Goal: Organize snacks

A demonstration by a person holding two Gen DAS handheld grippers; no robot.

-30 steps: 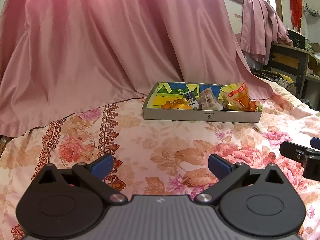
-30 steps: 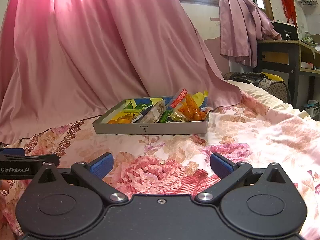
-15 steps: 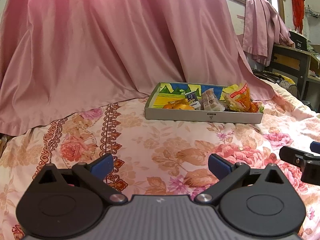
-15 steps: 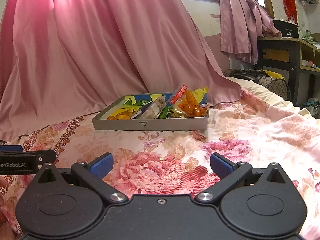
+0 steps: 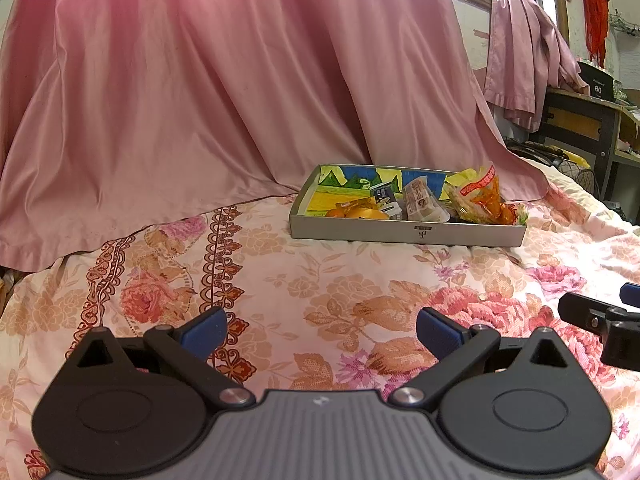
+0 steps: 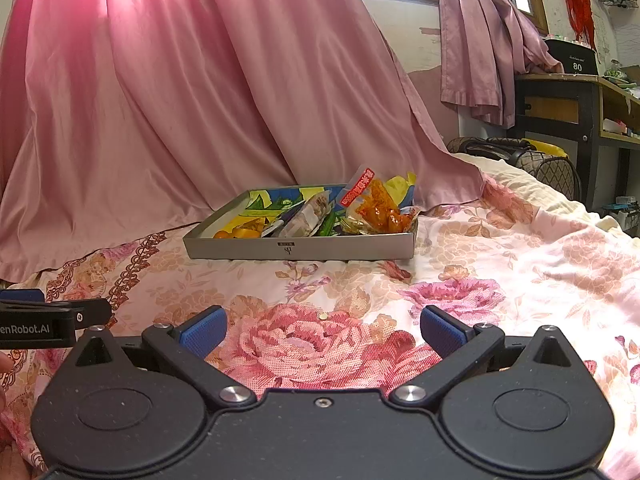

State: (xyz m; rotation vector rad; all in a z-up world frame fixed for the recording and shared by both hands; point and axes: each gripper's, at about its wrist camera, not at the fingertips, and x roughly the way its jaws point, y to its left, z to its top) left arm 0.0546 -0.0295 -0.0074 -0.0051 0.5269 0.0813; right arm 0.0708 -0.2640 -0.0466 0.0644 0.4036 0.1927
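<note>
A shallow grey box (image 5: 408,233) with a colourful lining sits on the flowered bedspread, ahead and right in the left wrist view and ahead in the right wrist view (image 6: 300,249). It holds several snack packets: an orange-red bag (image 5: 484,200) (image 6: 376,208) at its right end, a pale wrapper (image 5: 422,200) in the middle, orange pieces (image 5: 356,213) at the left. My left gripper (image 5: 320,330) is open and empty, low over the bedspread. My right gripper (image 6: 322,330) is open and empty, well short of the box.
A pink curtain (image 5: 200,100) drapes onto the bed behind the box. A dark desk (image 6: 576,120) with clutter stands at the far right beyond the bed edge. The right gripper's side (image 5: 600,320) shows at the left view's right edge.
Both grippers have drawn back slightly from the box and stay open. The box and snacks have not moved.
</note>
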